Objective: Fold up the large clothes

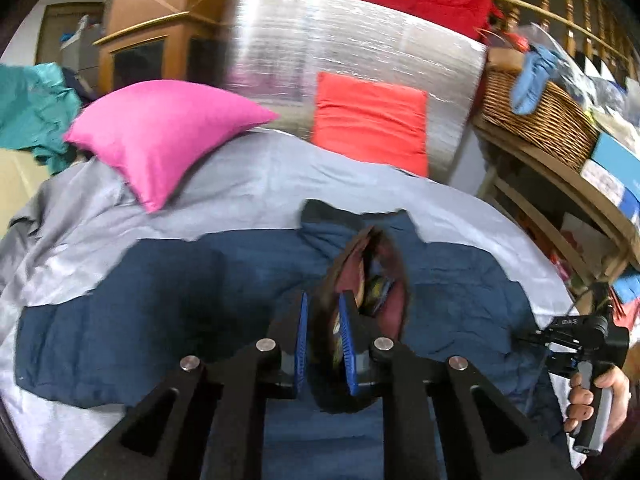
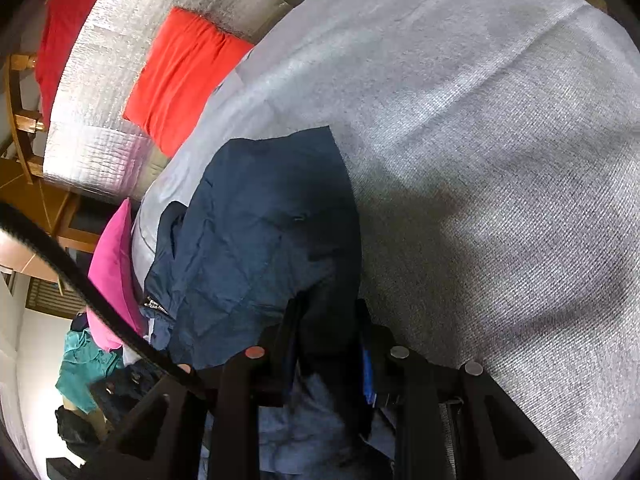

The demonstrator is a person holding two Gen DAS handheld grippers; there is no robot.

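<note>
Left tool (image 1: 324, 312) angled down, pinching navy jacket (image 1: 160, 300) fold, right tool (image 2: 328, 320) tilted down, clamping jacket edge

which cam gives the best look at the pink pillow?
Left wrist. The pink pillow shows nearly whole there, lying on the grey sheet behind the navy jacket. The right wrist view catches only a narrow strip of it at the left edge, partly hidden behind the jacket and a black cable.
</note>
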